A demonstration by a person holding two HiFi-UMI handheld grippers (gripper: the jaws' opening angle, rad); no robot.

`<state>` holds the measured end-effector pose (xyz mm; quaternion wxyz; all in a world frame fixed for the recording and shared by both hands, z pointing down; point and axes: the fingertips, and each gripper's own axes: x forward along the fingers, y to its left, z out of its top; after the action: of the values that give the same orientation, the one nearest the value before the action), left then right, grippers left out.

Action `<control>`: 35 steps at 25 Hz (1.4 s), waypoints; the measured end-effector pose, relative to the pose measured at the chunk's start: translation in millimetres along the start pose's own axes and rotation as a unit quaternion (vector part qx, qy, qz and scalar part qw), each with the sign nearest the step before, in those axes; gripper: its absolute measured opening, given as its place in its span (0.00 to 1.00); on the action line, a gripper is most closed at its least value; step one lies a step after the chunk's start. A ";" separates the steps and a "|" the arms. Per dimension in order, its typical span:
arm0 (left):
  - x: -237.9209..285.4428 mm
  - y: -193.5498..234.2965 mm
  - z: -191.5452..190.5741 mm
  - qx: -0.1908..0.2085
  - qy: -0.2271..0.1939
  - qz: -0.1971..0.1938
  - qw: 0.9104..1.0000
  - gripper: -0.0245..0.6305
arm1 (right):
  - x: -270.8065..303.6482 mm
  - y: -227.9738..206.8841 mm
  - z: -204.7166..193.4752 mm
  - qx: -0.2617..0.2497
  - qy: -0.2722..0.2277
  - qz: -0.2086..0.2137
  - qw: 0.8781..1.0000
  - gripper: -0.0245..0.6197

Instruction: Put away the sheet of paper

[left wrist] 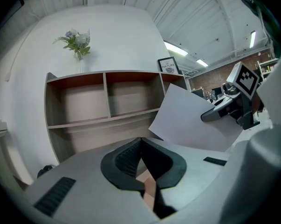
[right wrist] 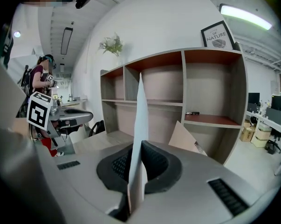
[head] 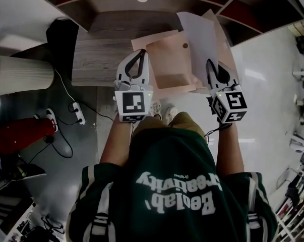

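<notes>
My right gripper (head: 210,62) (right wrist: 139,144) is shut on a white sheet of paper (head: 199,37) (right wrist: 140,111), which stands edge-on between its jaws and rises toward the shelf. In the left gripper view the sheet (left wrist: 191,120) hangs at the right with the right gripper (left wrist: 222,109) pinching its edge. A tan folder (head: 169,62) (right wrist: 184,139) lies on the wooden desk (head: 99,59) under both grippers. Over the folder's left edge my left gripper (head: 141,52) (left wrist: 140,139) is shut, nothing visible between its tips; tan shows through the gap lower down.
An open wooden shelf unit (left wrist: 107,99) (right wrist: 201,87) stands behind the desk, with a plant (left wrist: 77,42) and a framed picture (right wrist: 218,34) on top. A white cylinder (head: 20,74), a red object (head: 15,135) and cables with a power strip (head: 76,110) lie left. A person (right wrist: 37,78) stands far left.
</notes>
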<state>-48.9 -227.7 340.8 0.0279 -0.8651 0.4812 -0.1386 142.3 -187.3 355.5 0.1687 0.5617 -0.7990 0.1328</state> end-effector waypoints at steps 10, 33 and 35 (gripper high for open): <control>7.7 21.2 -20.4 -0.003 0.016 0.004 1.000 0.07 | 28.2 54.7 -3.9 0.058 0.038 0.107 0.992 0.09; 36.1 50.9 -76.7 -0.028 0.082 0.042 0.995 0.07 | 145.8 34.5 -132.2 0.097 0.243 0.083 0.962 0.09; 39.0 50.5 -77.6 -0.030 0.084 0.044 0.995 0.07 | 147.5 27.9 -137.8 0.084 0.249 0.073 0.962 0.09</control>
<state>-91.8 -280.9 414.4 -0.0324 -0.8288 0.5236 -0.1948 86.5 -248.4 541.7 0.3048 0.4629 -0.7566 0.3469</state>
